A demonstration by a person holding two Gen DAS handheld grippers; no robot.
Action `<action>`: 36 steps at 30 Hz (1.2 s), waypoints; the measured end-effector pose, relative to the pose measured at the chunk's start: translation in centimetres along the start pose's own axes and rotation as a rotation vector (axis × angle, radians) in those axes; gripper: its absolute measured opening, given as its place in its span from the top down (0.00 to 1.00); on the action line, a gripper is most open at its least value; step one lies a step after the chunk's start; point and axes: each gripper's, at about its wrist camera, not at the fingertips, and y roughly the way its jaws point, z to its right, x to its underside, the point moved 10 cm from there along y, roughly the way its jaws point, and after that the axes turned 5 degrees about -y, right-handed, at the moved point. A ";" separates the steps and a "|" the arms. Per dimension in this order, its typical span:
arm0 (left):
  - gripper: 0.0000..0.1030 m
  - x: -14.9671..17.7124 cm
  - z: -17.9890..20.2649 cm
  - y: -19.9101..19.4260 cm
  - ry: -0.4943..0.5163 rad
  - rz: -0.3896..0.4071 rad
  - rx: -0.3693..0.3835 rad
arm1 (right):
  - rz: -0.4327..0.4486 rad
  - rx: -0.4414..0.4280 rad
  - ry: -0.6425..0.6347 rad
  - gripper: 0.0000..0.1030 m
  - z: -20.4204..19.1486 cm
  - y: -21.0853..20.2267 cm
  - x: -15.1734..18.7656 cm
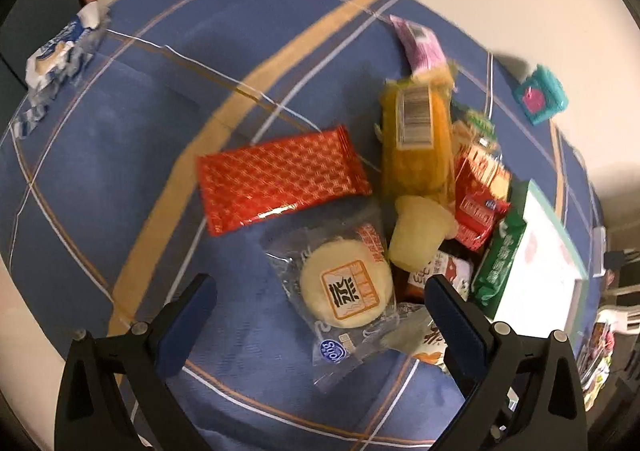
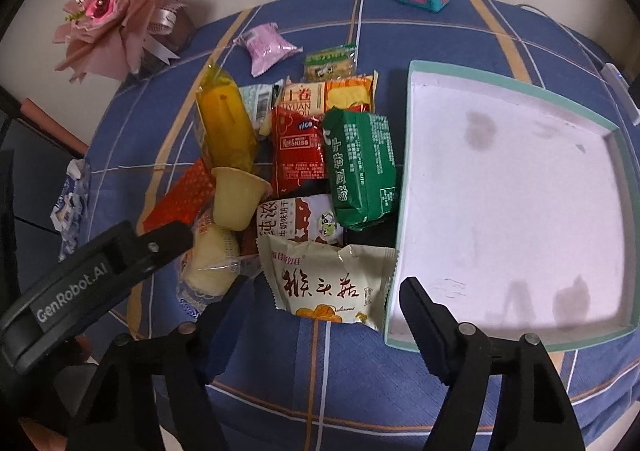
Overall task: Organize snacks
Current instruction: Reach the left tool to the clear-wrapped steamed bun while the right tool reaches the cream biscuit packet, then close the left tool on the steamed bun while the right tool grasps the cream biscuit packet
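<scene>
Snack pile (image 2: 296,171): on blue cloth (image 2: 340,363), beside white tray (image 2: 520,191) | right gripper (image 2: 316,311): partly open, empty, above cream packet (image 2: 332,283) | left gripper (image 1: 320,315): wide open, empty, straddling round cake (image 1: 344,287) | bouquet (image 2: 108,11): right view only

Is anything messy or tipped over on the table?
Yes. The little yellow cup lies tipped on its side on top of the snack pile. The snacks are heaped over one another beside the box, which has nothing in it yet, only some dark stains on its white bottom.
</scene>
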 end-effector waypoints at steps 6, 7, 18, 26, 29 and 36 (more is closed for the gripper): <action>0.04 0.5 -0.3 2.5 -0.036 -0.072 -0.016 | -0.036 0.005 0.014 0.25 0.5 1.4 -0.3; 0.07 0.5 -0.3 2.7 -0.040 -0.077 -0.014 | -0.044 0.005 0.017 0.25 0.6 1.7 -0.3; 0.31 1.6 0.1 5.2 -0.055 -0.142 0.019 | -0.084 0.045 0.010 0.25 0.5 4.4 0.1; 0.44 1.2 -0.5 4.9 -0.066 -0.130 0.006 | -0.064 0.006 0.034 0.25 1.2 3.3 -1.1; 0.45 1.2 -0.9 4.9 -0.072 -0.133 0.014 | -0.043 0.015 0.023 0.26 1.5 1.7 -1.4; 0.45 1.4 -3.5 4.3 -0.106 -0.142 0.040 | -0.018 0.000 0.022 0.26 1.9 0.4 -2.5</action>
